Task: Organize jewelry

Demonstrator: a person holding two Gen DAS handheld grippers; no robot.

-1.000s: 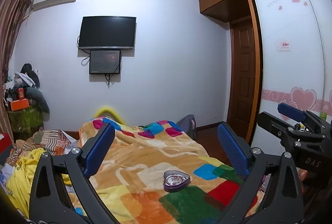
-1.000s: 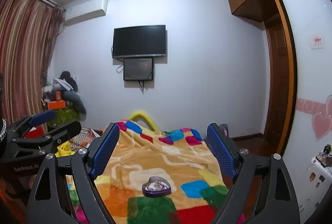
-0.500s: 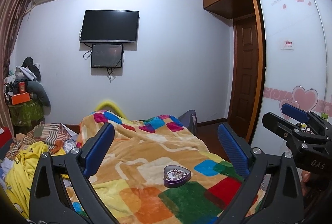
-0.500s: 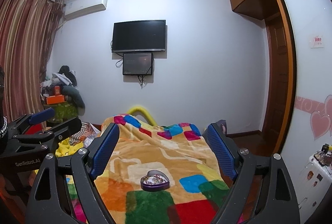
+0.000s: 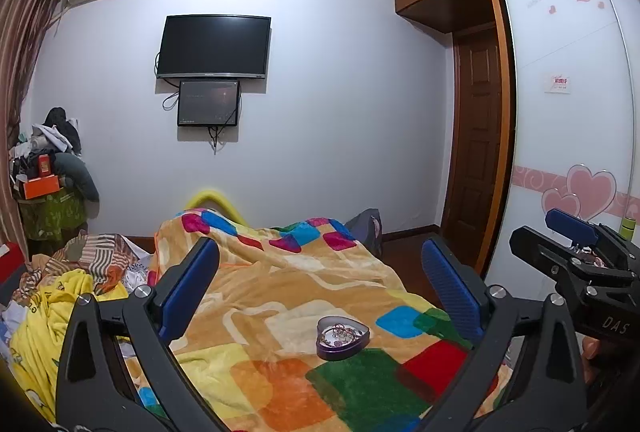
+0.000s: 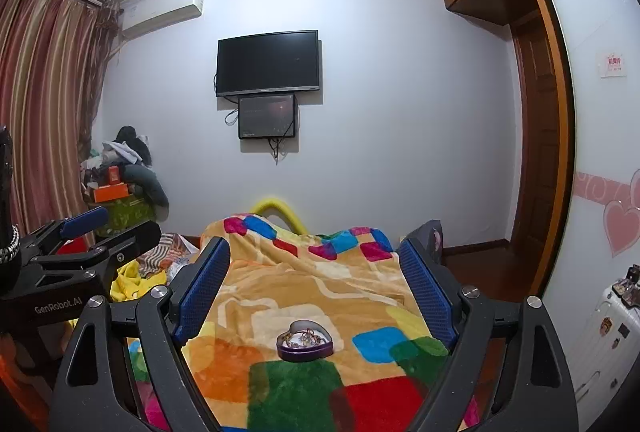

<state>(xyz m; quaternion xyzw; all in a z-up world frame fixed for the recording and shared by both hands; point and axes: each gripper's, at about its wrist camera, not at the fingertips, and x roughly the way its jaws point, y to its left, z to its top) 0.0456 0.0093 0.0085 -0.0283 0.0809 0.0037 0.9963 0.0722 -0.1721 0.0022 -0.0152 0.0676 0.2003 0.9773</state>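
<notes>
A purple heart-shaped box [image 5: 342, 337] lies open on the colourful blanket [image 5: 280, 296], with tangled jewelry [image 5: 340, 332] inside; it also shows in the right wrist view [image 6: 305, 341]. My left gripper [image 5: 320, 282] is open and empty, held above and short of the box. My right gripper [image 6: 314, 278] is open and empty, also short of the box. Each gripper shows in the other's view: the right one [image 5: 576, 244] at the right edge, the left one [image 6: 100, 228] at the left.
The bed runs toward a white wall with a TV [image 5: 214, 46]. Rumpled yellow and striped bedding [image 5: 52, 292] lies at the left. A cluttered stand [image 6: 120, 192] is in the far left corner. A wardrobe [image 5: 568, 112] and door are on the right, with a white suitcase [image 6: 608, 332].
Both views have tilted slightly downward and drawn a little toward the box, which now sits lower between the fingers. Both grippers stay open.
</notes>
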